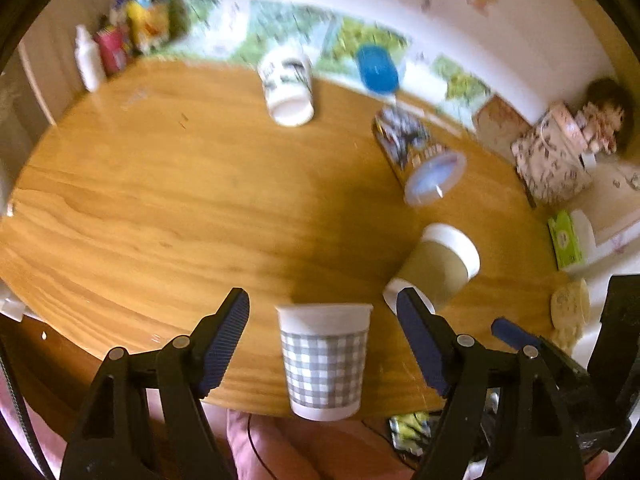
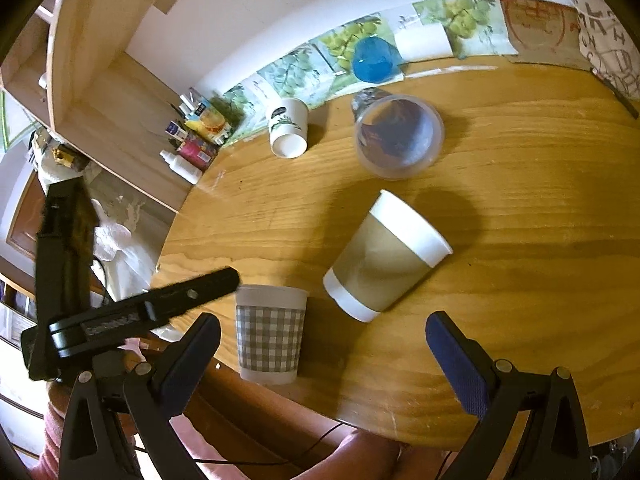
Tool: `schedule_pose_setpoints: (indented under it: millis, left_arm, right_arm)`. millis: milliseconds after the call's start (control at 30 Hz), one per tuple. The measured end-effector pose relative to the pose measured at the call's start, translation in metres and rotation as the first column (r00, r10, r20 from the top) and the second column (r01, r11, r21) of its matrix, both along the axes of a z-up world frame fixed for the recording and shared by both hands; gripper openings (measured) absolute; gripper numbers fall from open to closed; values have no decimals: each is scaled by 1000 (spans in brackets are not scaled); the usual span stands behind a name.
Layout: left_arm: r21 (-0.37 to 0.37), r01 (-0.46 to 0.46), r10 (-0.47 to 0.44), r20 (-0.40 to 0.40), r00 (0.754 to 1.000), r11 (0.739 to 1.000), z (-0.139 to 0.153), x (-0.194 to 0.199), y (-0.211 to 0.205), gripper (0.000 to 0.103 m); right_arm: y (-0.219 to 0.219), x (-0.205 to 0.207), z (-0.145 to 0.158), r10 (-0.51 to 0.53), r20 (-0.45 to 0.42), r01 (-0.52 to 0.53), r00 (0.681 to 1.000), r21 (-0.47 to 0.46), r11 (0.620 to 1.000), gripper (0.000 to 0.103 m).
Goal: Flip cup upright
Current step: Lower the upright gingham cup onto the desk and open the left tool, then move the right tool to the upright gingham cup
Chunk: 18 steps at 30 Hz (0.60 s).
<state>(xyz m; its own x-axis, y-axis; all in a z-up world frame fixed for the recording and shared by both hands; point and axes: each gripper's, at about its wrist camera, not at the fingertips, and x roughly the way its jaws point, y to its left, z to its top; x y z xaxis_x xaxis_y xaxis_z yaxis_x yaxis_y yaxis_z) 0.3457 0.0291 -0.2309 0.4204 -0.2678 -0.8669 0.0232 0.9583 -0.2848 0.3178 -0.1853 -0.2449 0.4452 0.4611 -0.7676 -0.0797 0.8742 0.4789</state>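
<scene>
Both my left hand-held gripper (image 1: 323, 316) and right hand-held gripper (image 2: 322, 338) gape apart; gingham cup (image 1: 324, 360) upright near surface (image 1: 160, 200) edge, beige cup (image 2: 386, 254) tipped beside it.

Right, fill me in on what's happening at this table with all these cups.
A person holds two handheld grippers over a round wooden table. The left gripper is open around the upright checked cup at the near edge, not touching it. The right gripper hangs open and empty. The beige paper cup lies on its side, as do a clear plastic cup, a white printed cup and a blue cup.
</scene>
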Motion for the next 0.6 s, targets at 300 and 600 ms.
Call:
schedule_pose_setpoints:
  millis: [300, 600]
  left_arm:
    - [40, -200, 190, 177, 966, 979, 21, -16, 47, 79]
    - [73, -261, 240, 216, 946, 963, 32, -42, 83, 79]
  right_arm:
    - [32, -5, 1, -15, 111, 22, 994, -56, 998, 103]
    - [69, -12, -6, -19, 161, 42, 987, -138, 990, 103]
